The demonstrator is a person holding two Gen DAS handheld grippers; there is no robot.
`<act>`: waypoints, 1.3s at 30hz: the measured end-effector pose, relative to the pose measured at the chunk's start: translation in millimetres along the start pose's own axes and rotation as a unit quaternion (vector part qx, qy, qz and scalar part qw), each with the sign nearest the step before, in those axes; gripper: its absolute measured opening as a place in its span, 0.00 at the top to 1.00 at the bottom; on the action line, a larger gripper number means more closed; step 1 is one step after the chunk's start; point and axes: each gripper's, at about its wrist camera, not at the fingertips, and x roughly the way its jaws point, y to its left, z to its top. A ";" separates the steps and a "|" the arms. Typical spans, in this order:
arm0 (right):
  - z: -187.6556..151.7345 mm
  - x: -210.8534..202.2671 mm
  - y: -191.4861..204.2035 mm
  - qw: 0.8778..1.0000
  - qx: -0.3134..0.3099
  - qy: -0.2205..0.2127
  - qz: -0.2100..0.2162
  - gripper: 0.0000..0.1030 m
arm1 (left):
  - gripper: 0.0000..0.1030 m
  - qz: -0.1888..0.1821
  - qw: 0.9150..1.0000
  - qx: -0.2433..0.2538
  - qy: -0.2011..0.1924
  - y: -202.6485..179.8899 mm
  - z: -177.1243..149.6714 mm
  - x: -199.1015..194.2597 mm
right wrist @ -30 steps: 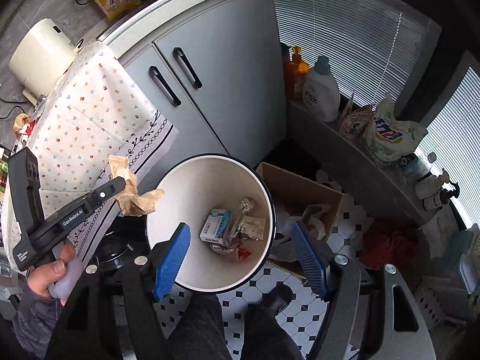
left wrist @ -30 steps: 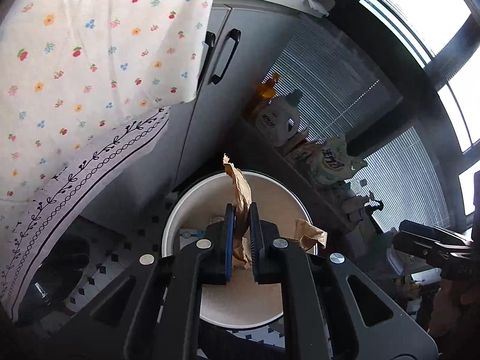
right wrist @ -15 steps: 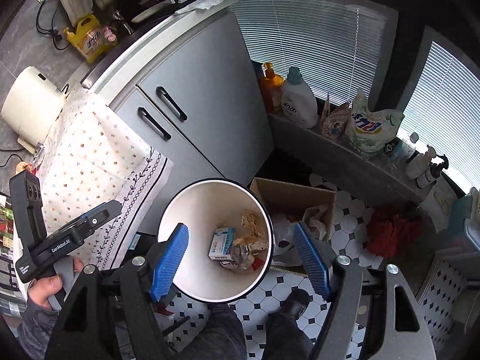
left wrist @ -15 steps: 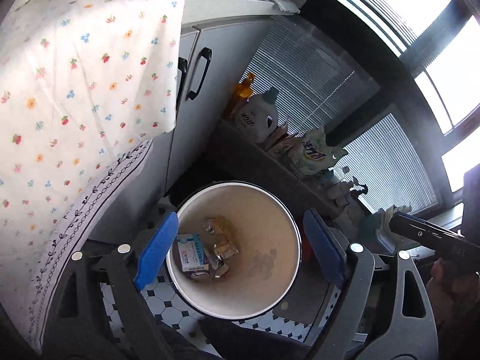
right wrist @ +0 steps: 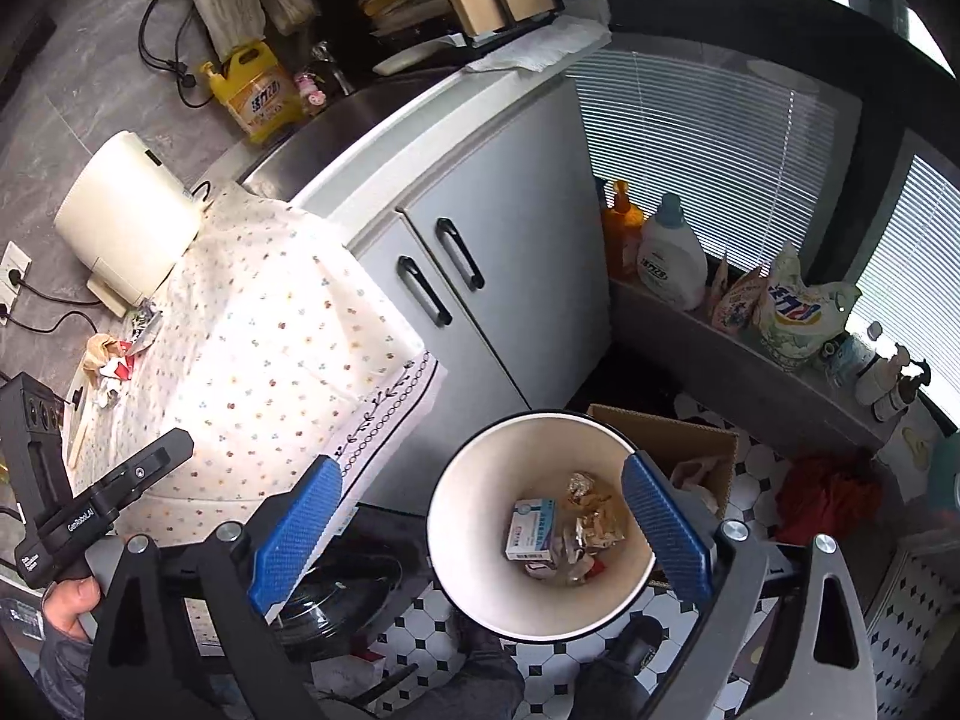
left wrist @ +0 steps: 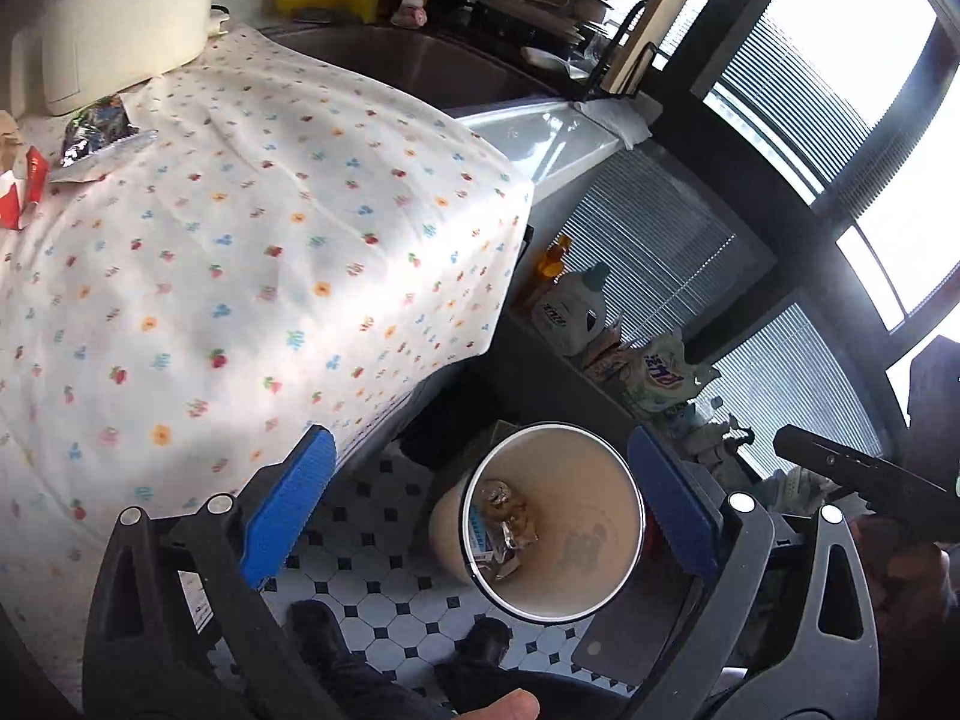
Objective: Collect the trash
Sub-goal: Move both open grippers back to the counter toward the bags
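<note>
A white bin (left wrist: 570, 576) (right wrist: 474, 516) stands on the tiled floor below both grippers. Crumpled wrappers (left wrist: 507, 525) (right wrist: 591, 516) and a small box (right wrist: 531, 528) lie in it. My left gripper (left wrist: 477, 435) hangs above the bin, its jaws opening wide with nothing between the blue pads. My right gripper (right wrist: 480, 465) is also over the bin, jaws opening and empty. More trash lies on the flowered tablecloth (left wrist: 240, 252): a foil wrapper (left wrist: 96, 132) and a red scrap (left wrist: 24, 192), seen as a small heap (right wrist: 111, 360) in the right wrist view.
A white cabinet (right wrist: 480, 300) with black handles stands behind the bin, and a cardboard box (right wrist: 678, 438) sits beside it. Detergent bottles (right wrist: 669, 252) line a low ledge under the blinds. A cream appliance (right wrist: 126, 210) and yellow jug (right wrist: 258, 90) stand on the counter. The person's shoes (left wrist: 312, 618) are near the bin.
The left gripper let go of the brown paper scrap, which dropped into the bin, then opened wide and rose. The right gripper opened wider and rose too.
</note>
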 end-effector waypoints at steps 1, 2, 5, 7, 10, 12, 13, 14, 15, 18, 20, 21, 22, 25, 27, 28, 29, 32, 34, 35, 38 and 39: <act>0.5 0.9 9.5 1.000 -0.005 -0.001 0.004 0.09 | 0.06 0.004 1.000 -0.002 -0.006 7.5 1.1 -7.5; 0.9 2.0 19.4 1.000 -0.010 -0.001 0.007 0.09 | 0.06 0.008 1.000 -0.006 -0.011 14.7 2.6 -14.3; 2.5 4.3 47.9 1.000 -0.025 -0.004 0.018 0.08 | 0.06 0.019 0.999 -0.019 -0.027 38.3 5.7 -36.1; 3.6 5.8 65.8 0.999 -0.032 -0.004 0.024 0.08 | 0.06 0.027 0.999 -0.026 -0.037 53.4 8.0 -50.9; 6.8 7.5 92.5 0.999 -0.042 -0.006 0.033 0.08 | 0.06 0.029 0.998 -0.033 -0.049 74.8 11.6 -70.1; 9.5 8.9 109.8 0.998 -0.048 -0.008 0.039 0.08 | 0.06 0.035 0.997 -0.036 -0.060 88.6 15.5 -83.2; 10.6 9.6 118.3 0.998 -0.051 -0.008 0.042 0.08 | 0.06 0.037 0.996 -0.037 -0.066 94.6 17.6 -89.4; 11.8 9.9 126.8 0.997 -0.054 -0.009 0.045 0.08 | 0.06 0.039 0.996 -0.038 -0.072 99.3 19.4 -95.2; 12.6 10.6 135.4 0.997 -0.058 -0.010 0.048 0.08 | 0.06 0.042 0.995 -0.039 -0.077 105.4 21.2 -101.2; 14.9 13.6 161.4 0.996 -0.068 -0.014 0.057 0.08 | 0.06 0.050 0.993 -0.041 -0.095 124.2 25.6 -118.0; 15.8 16.8 177.6 0.995 -0.074 -0.016 0.062 0.08 | 0.06 0.056 0.992 -0.040 -0.107 137.1 28.3 -129.1; 16.0 18.5 185.9 0.995 -0.076 -0.017 0.065 0.08 | 0.06 0.061 0.991 -0.039 -0.113 143.4 30.4 -134.1; 16.3 20.1 194.1 0.994 -0.079 -0.018 0.068 0.08 | 0.06 0.066 0.990 -0.038 -0.119 149.2 31.6 -139.5; 15.9 25.6 217.5 0.993 -0.087 -0.021 0.077 0.08 | 0.06 0.071 0.988 -0.039 -0.135 169.3 36.5 -152.3; 15.8 29.9 233.0 0.992 -0.091 -0.024 0.082 0.08 | 0.06 0.080 0.986 -0.037 -0.144 183.7 39.9 -160.3; 15.9 32.1 240.6 0.992 -0.092 -0.025 0.084 0.08 | 0.06 0.085 0.985 -0.037 -0.148 191.5 42.2 -163.7; 15.9 34.3 247.8 0.991 -0.094 -0.026 0.087 0.08 | 0.07 0.088 0.984 -0.037 -0.150 199.2 44.1 -167.1; 16.5 40.7 268.0 0.990 -0.098 -0.030 0.092 0.08 | 0.16 0.099 0.982 -0.044 -0.156 223.9 49.4 -174.0; 17.6 45.4 280.3 0.990 -0.102 -0.031 0.094 0.10 | 0.25 0.110 0.980 -0.049 -0.156 241.9 53.2 -176.6; 18.2 47.9 286.1 0.990 -0.102 -0.031 0.094 0.10 | 0.27 0.117 0.979 -0.053 -0.156 250.6 54.7 -177.5; 21.5 55.9 302.2 0.990 -0.106 -0.028 0.094 0.13 | 0.36 0.129 0.978 -0.062 -0.150 276.0 59.1 -176.1; 22.8 58.4 307.2 0.989 -0.107 -0.027 0.095 0.15 | 0.38 0.132 0.978 -0.062 -0.148 283.4 60.4 -175.0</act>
